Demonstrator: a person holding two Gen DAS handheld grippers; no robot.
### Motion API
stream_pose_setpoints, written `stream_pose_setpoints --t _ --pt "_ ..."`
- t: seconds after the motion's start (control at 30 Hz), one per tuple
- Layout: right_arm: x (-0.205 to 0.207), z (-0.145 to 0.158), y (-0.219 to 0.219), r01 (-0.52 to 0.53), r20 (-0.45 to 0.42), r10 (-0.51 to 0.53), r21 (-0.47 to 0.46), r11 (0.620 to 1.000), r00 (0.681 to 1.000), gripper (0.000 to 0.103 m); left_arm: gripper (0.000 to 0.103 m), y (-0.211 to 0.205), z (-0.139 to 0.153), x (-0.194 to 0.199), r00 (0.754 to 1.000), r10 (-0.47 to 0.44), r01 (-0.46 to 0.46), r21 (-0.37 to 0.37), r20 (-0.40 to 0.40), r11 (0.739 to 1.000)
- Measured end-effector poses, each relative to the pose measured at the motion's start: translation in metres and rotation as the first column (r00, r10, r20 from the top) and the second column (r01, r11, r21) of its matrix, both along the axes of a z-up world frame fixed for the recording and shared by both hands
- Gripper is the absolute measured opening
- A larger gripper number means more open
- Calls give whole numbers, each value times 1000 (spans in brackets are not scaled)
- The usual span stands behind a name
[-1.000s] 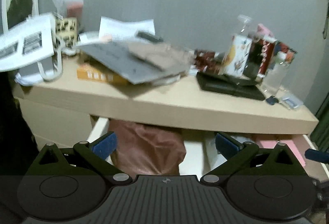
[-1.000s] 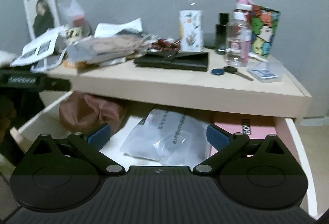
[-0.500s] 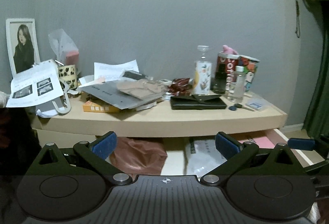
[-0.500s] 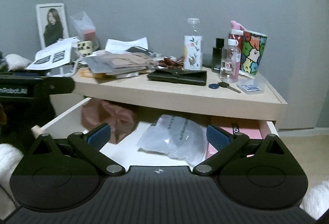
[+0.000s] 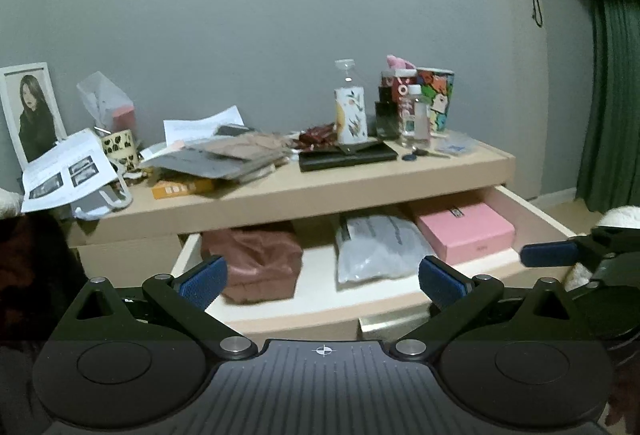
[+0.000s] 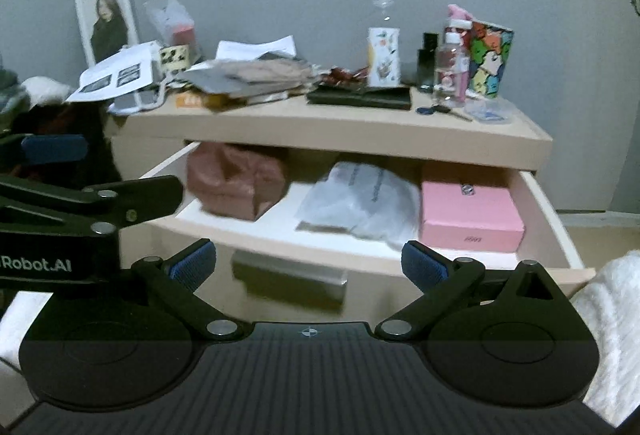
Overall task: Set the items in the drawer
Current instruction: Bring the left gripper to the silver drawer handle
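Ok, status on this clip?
Left gripper, right gripper: jaws open, empty. Drawer open, holds pink box, brown bag. Nothing blocking.

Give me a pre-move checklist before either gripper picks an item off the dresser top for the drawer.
1. Beige wooden drawer pulled open: ok.
2. Left gripper open, nothing held: ok.
3. Right gripper open, nothing held: ok.
4. Free floor in drawer between crumpled brown bag and grey plastic pouch: ok, a white strip shows.
5. Pink rectangular box fills the right end: not ok for placing there.
6. Black flat wallet free to lift: not ok, white floral bottle appears to stand on it.
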State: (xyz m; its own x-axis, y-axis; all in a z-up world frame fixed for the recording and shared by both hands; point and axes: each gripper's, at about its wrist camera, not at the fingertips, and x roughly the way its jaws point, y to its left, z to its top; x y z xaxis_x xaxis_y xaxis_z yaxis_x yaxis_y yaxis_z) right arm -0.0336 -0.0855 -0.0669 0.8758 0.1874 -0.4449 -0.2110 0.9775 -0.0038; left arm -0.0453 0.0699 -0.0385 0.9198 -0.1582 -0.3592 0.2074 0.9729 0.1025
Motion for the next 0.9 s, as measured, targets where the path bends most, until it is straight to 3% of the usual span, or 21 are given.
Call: stream_pose_setpoints --t 0.23,0.47,0.53,0.67,0.83,0.9 --pt "-4 -17 8 -6 -48 5 -18 1000 999 102 103 4 -17 -7 998 18 -23 -64 -65 998" --pt "-4 -22 6 31 -34 -31 -9 999 999 102 103 7 -24 -7 997 47 -52 -91 -61 995" --pt "-4 -21 0 60 -25 -60 -17 998 998 102 103 8 -28 -4 995 59 -70 -137 -81 988" --pt "5 -18 -23 151 -5 -151 -4 988 988 102 103 11 -41 -1 985 105 -141 -296 -136 945" --pt "18 -9 -68 251 -80 -240 175 952 967 102 103 -11 -53 5 987 108 -132 -213 -122 968" --pt "20 -8 -73 246 -67 -237 187 951 969 102 103 -24 -56 8 990 80 -100 -177 -115 979"
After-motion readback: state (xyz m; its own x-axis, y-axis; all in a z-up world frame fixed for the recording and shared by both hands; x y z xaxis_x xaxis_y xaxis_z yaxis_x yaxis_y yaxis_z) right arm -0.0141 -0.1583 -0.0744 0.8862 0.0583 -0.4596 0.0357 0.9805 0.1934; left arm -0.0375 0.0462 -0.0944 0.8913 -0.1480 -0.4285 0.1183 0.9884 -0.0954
